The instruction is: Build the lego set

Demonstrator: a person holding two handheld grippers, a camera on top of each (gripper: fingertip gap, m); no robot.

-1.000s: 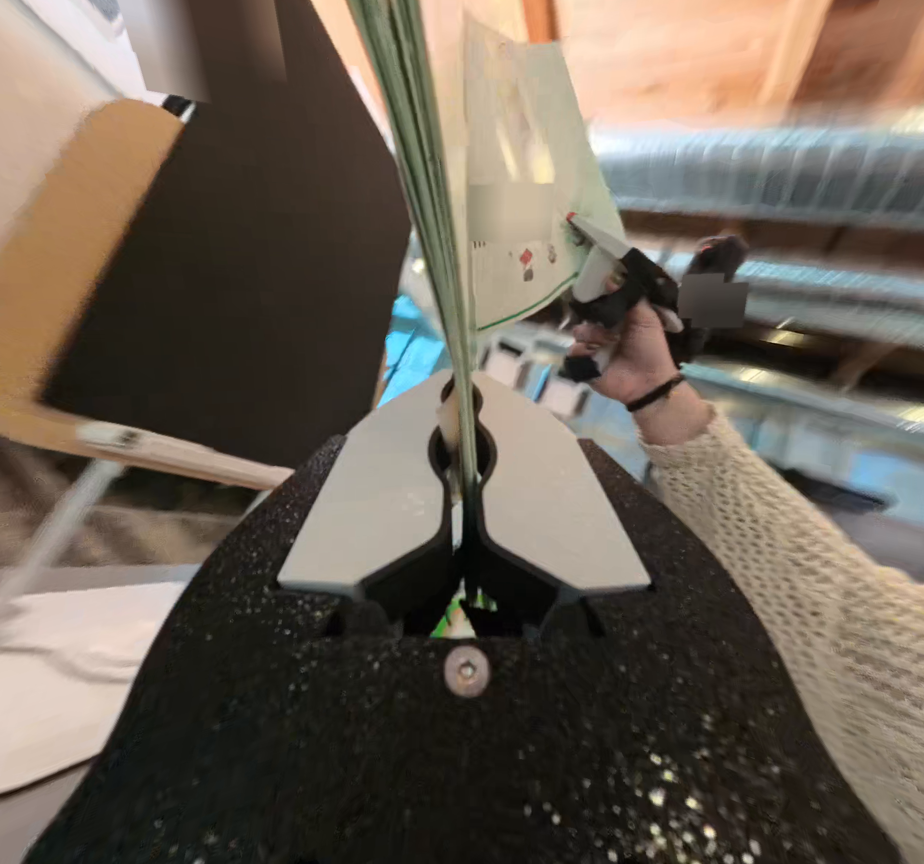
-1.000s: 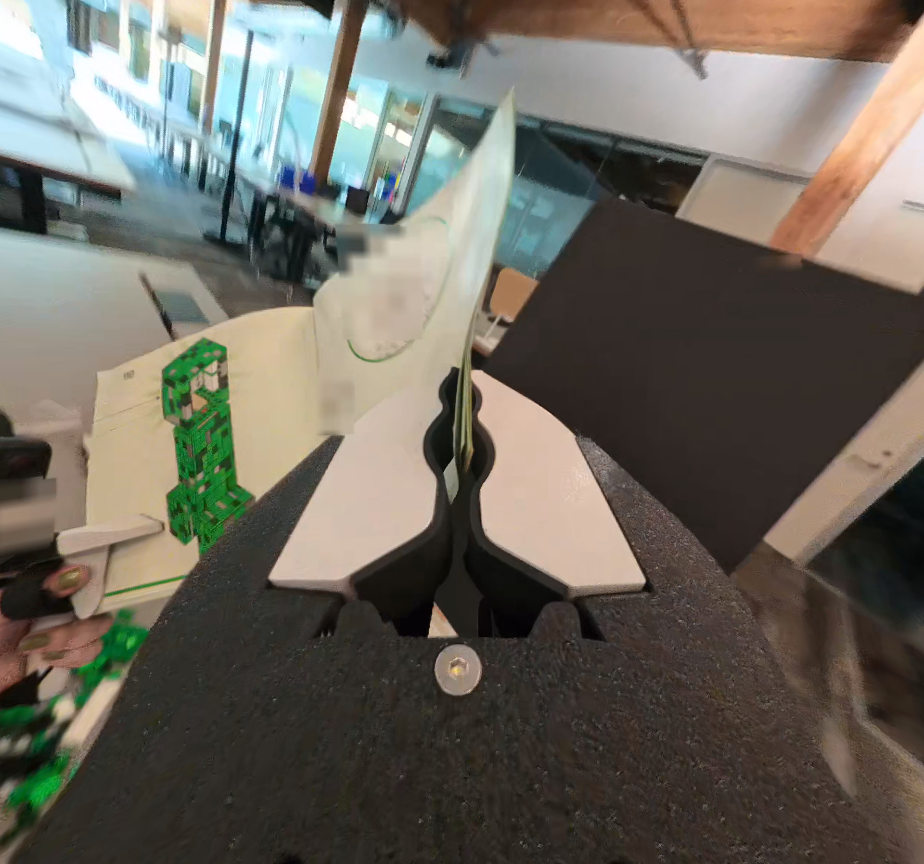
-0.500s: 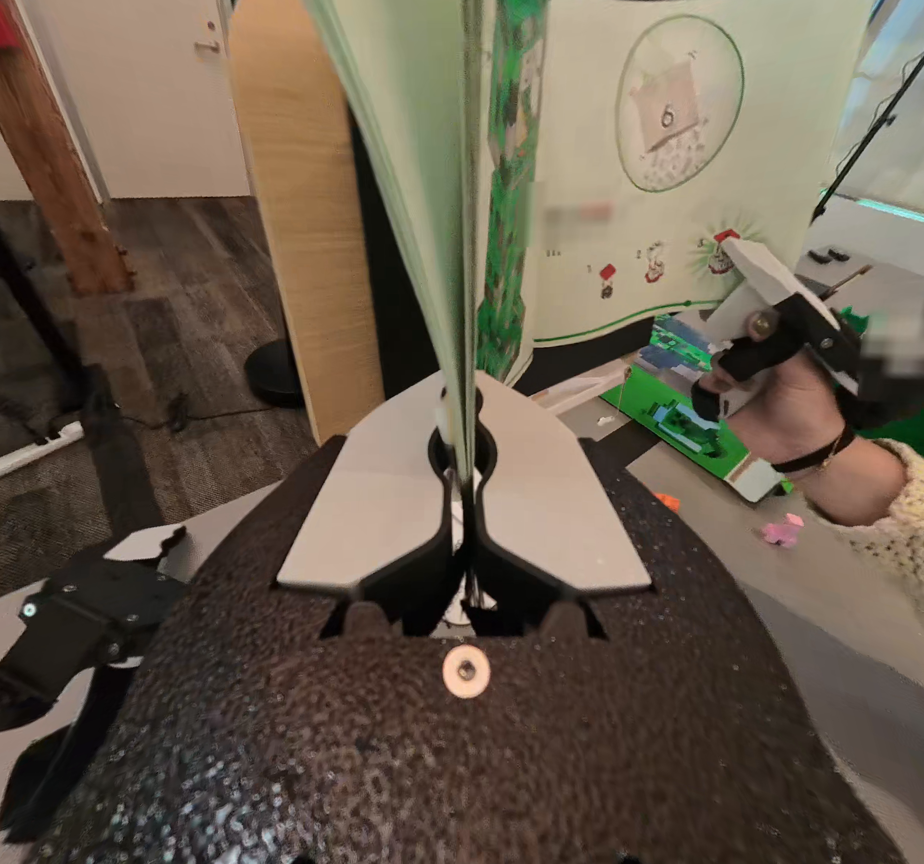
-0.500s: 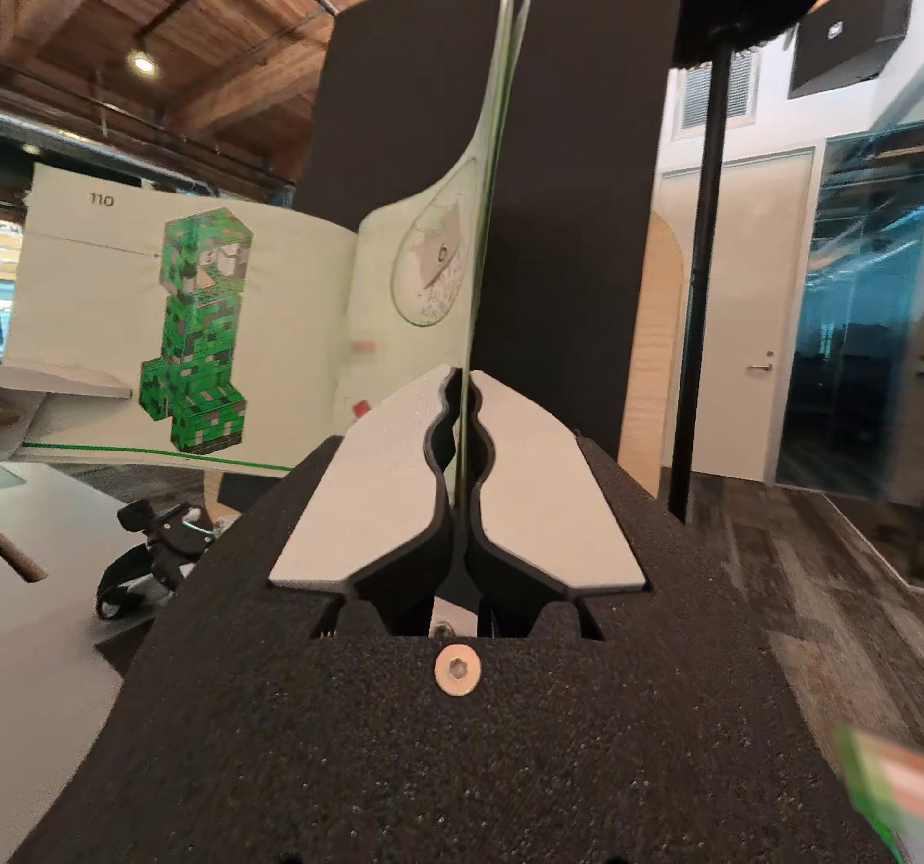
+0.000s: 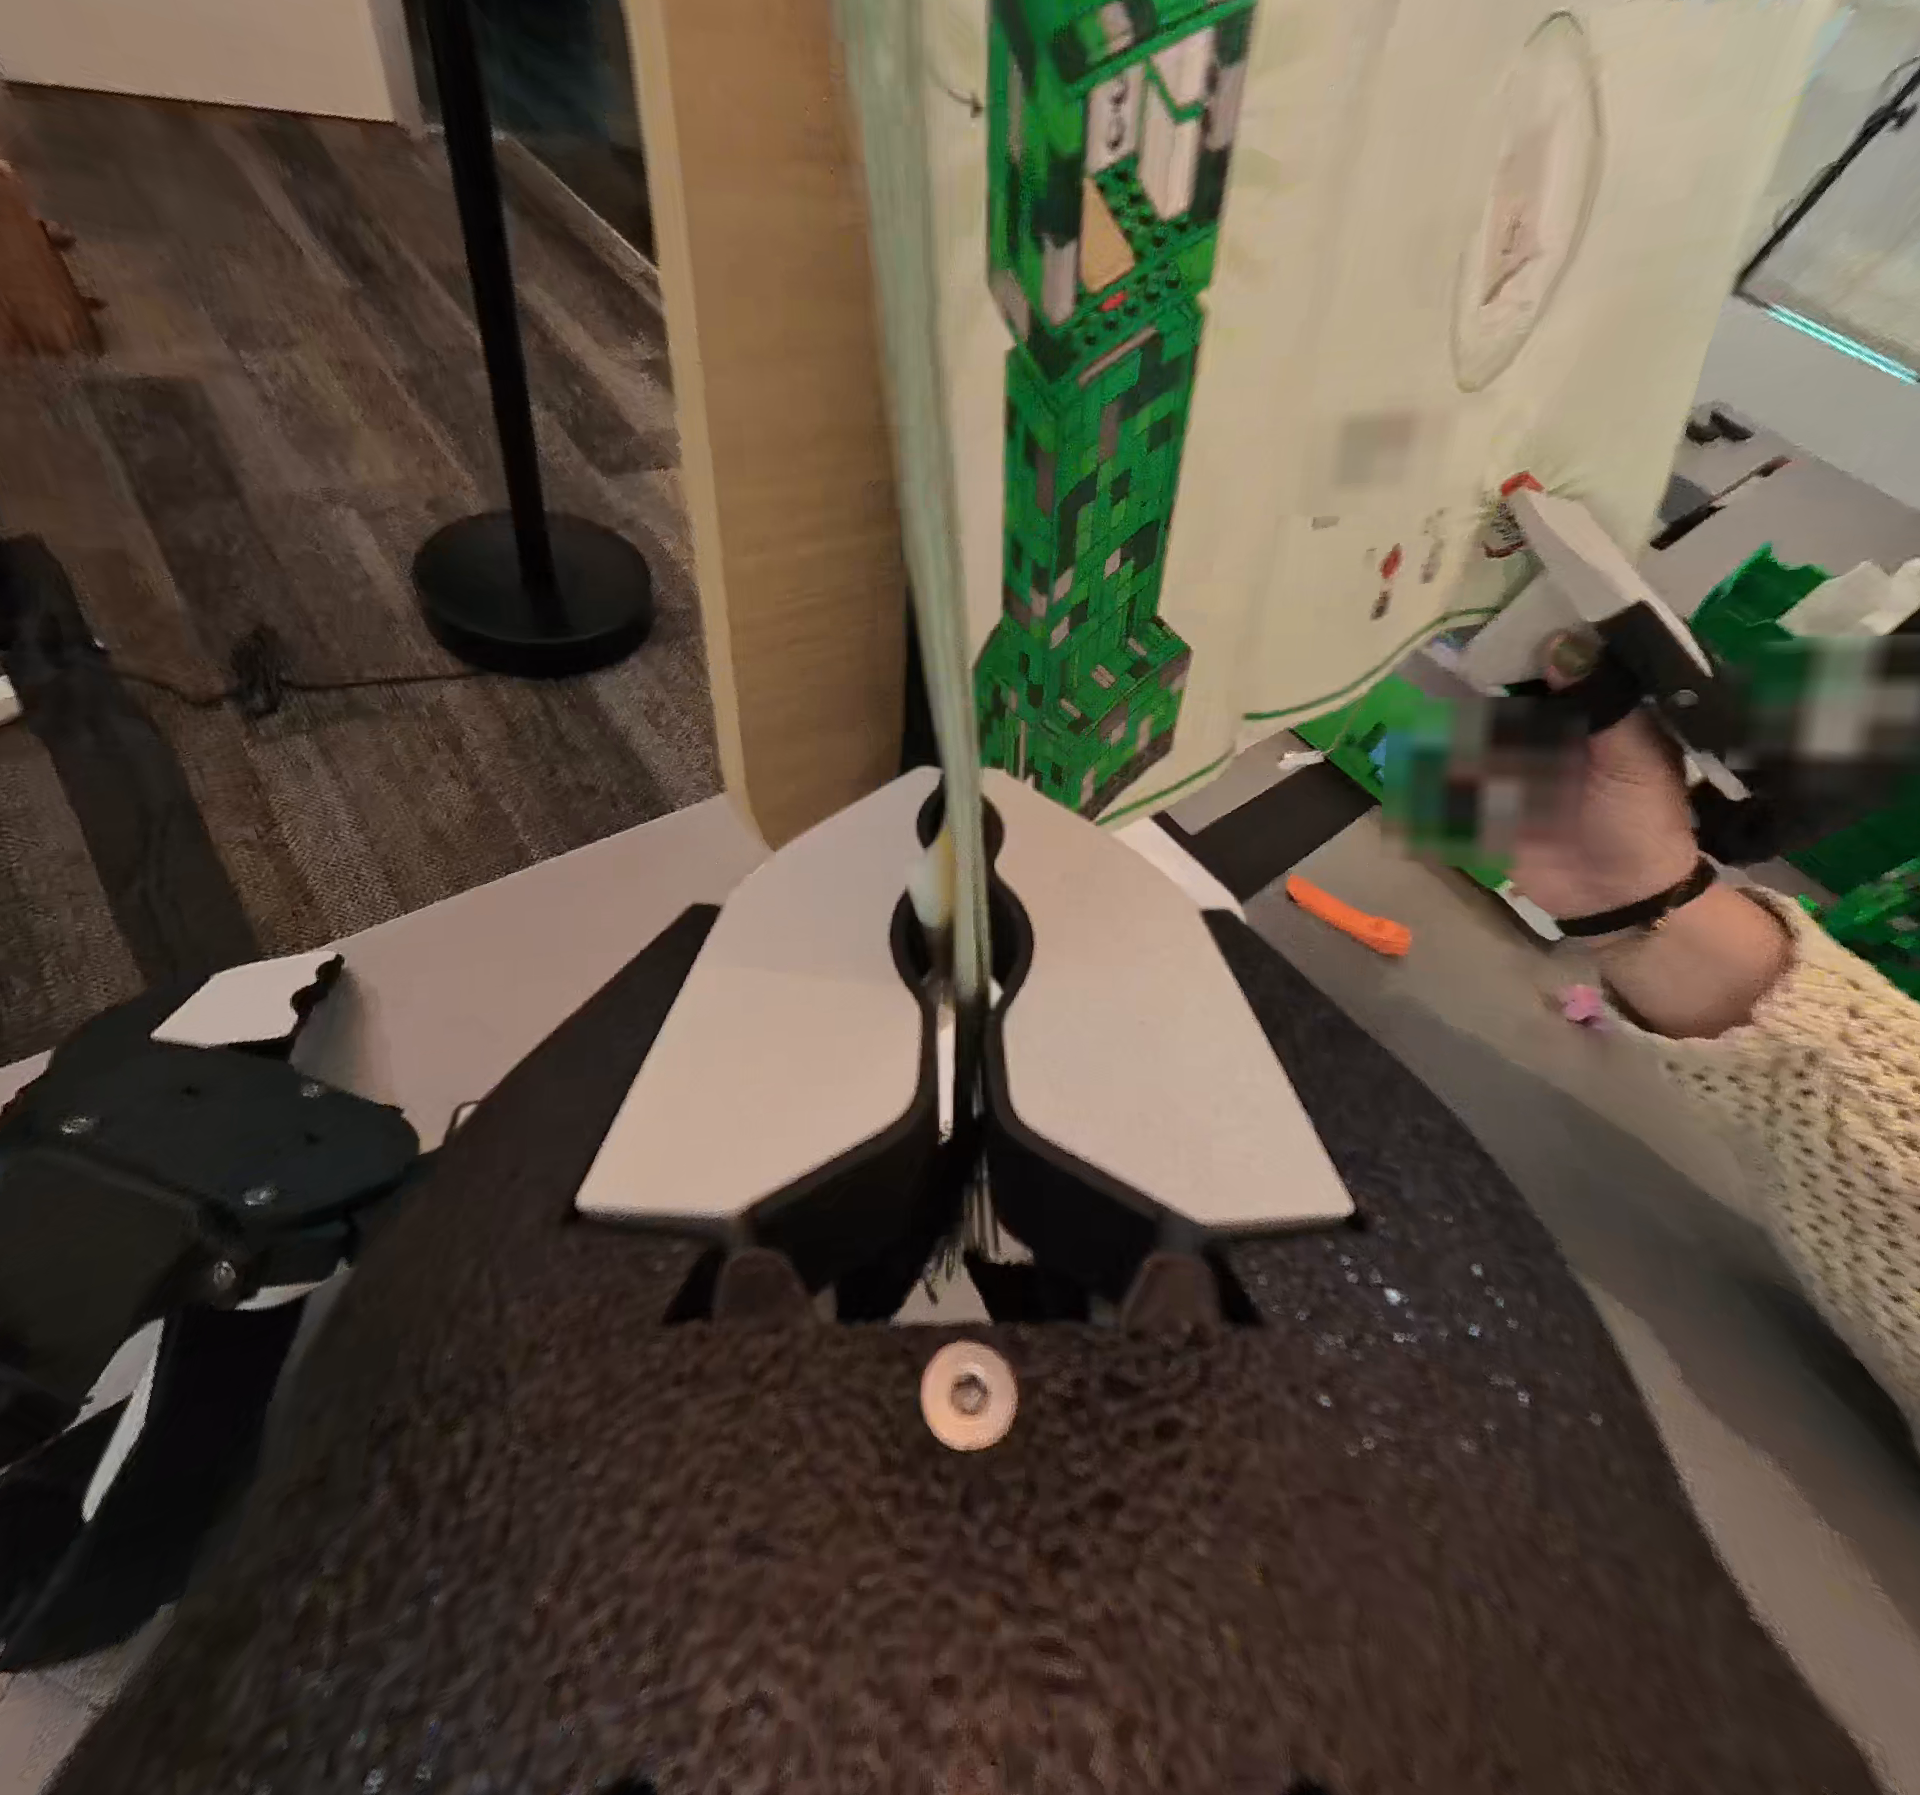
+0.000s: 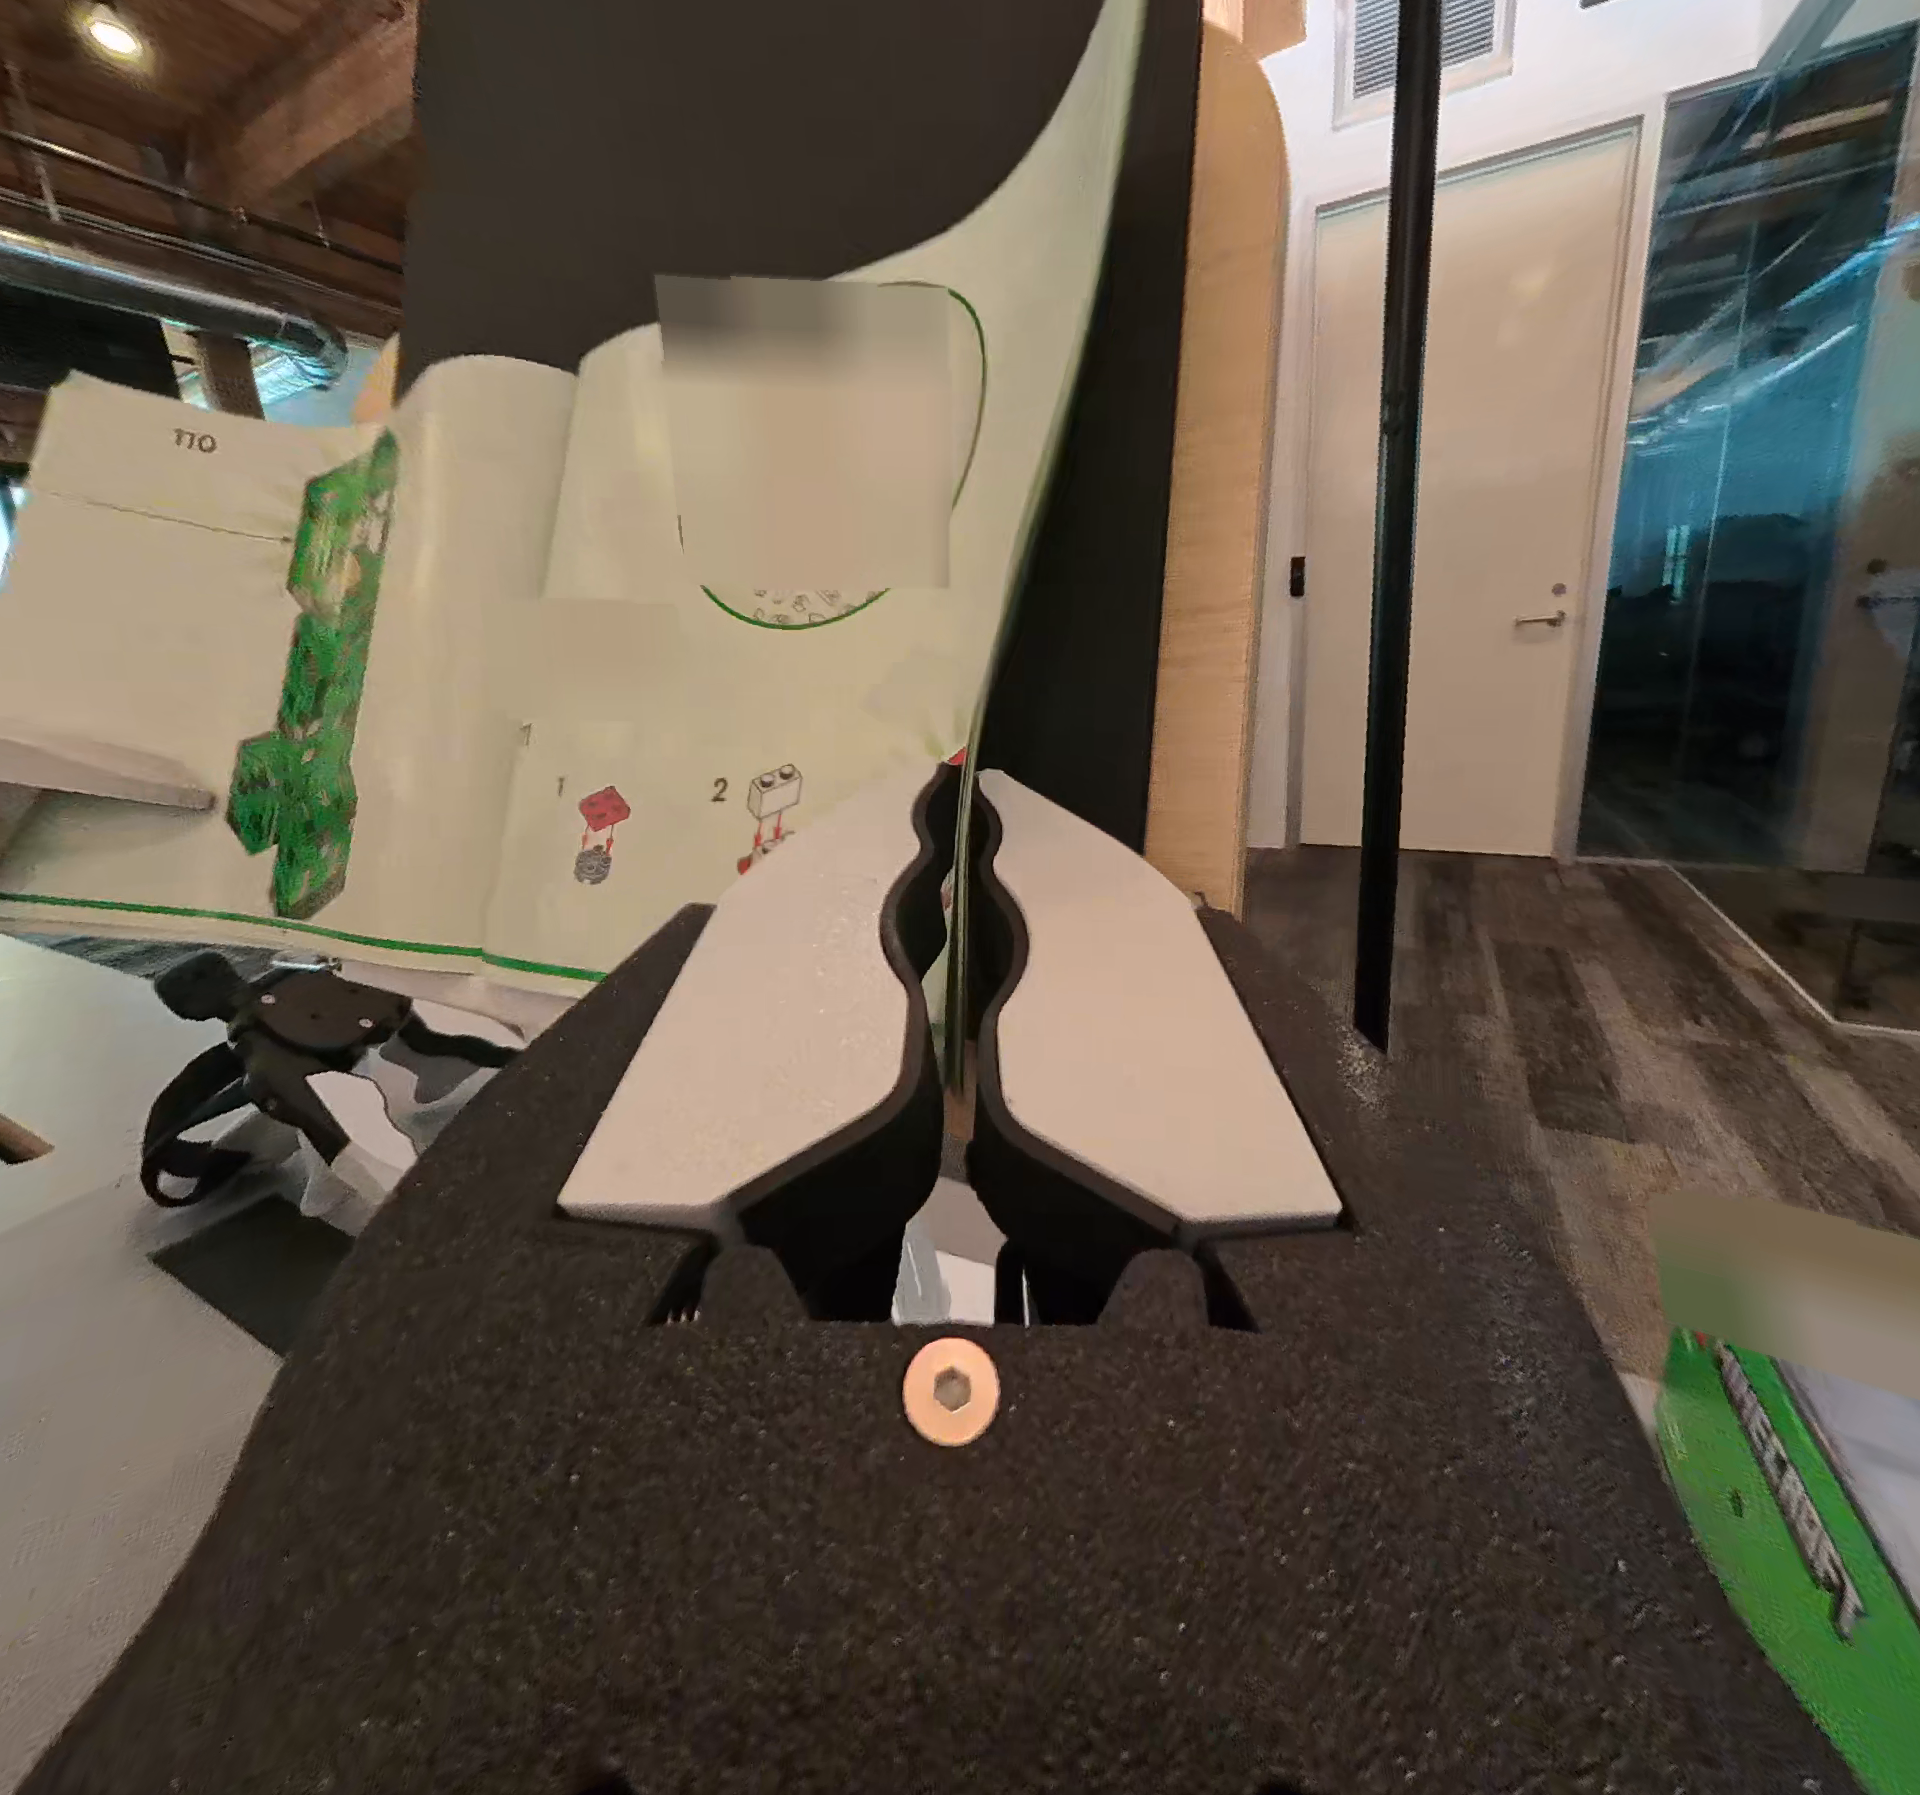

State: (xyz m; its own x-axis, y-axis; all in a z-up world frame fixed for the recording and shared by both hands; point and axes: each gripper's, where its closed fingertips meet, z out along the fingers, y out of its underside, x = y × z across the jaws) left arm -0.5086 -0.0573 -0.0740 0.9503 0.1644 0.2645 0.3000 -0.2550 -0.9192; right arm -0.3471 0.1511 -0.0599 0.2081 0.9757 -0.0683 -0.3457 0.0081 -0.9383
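The lego instruction booklet [image 5: 1320,322] is held upright and open above the grey table [image 5: 488,976]; its pages show a green blocky figure and small build steps. My left gripper [image 5: 961,800] is shut on the thick stack of pages, seen edge-on. My right gripper [image 6: 961,769] is shut on a single thin page [image 6: 1049,415], also edge-on. In the left wrist view the right gripper [image 5: 1538,540], held by a hand, clamps that page's lower right corner. The open pages also show in the right wrist view [image 6: 468,654]. Green lego plates [image 5: 1756,602] lie on the table behind the hand.
An orange piece [image 5: 1351,914] and a pink piece [image 5: 1584,1002] lie on the table. A black strapped device [image 6: 281,1028] sits at the left. A green lego box [image 6: 1787,1496] is at lower right. A black lamp pole [image 6: 1403,498], black panel [image 6: 779,83] and wooden panel [image 5: 769,395] stand behind. The left gripper's tips are roughly 25 cm from the right gripper's.
Both views have swung down from the ceiling to table level. Both grippers have kept their hold on the booklet, and the open pages now spread wider between them.
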